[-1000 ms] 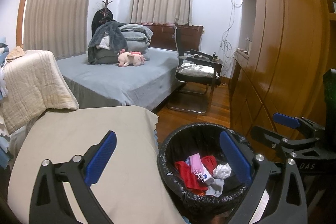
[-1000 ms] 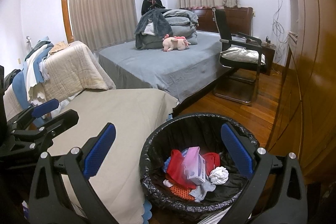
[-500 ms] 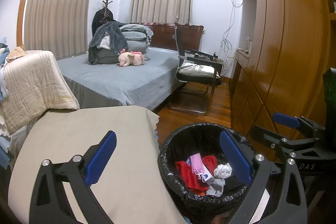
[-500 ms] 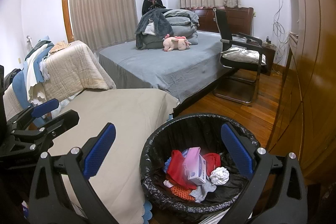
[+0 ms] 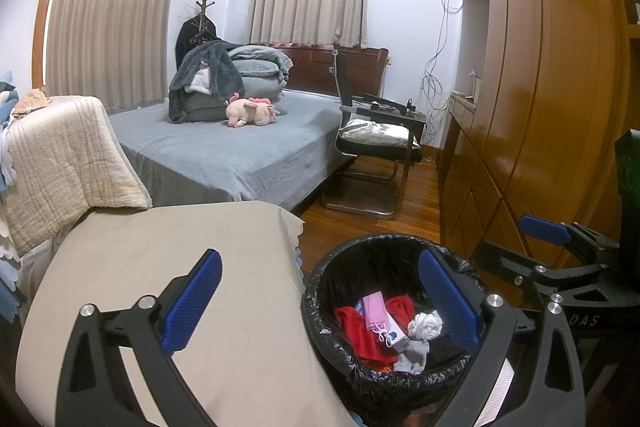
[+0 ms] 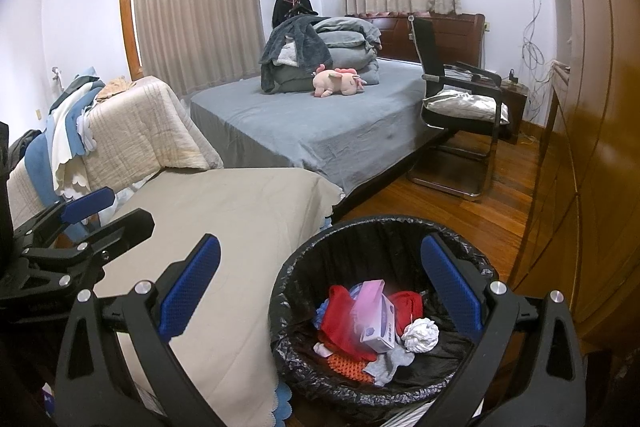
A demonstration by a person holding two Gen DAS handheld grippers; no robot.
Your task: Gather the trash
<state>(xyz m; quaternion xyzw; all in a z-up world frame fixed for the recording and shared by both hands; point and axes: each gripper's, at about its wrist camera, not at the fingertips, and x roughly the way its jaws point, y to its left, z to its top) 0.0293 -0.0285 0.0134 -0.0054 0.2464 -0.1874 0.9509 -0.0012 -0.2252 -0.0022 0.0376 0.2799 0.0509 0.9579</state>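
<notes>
Nothing has shifted since a second ago: both claws hang where they were, spread wide and empty, the left claw (image 5: 316,299) and the right claw (image 6: 320,291) poised above the trash bin (image 6: 304,267). Red cloth, a small box (image 6: 378,323) and a crumpled paper ball (image 6: 420,335) already lie inside its black liner. The cloth-covered bench (image 6: 240,219) beside it shows no litter, so collecting looks finished or paused; next comes finding any remaining trash.
</notes>
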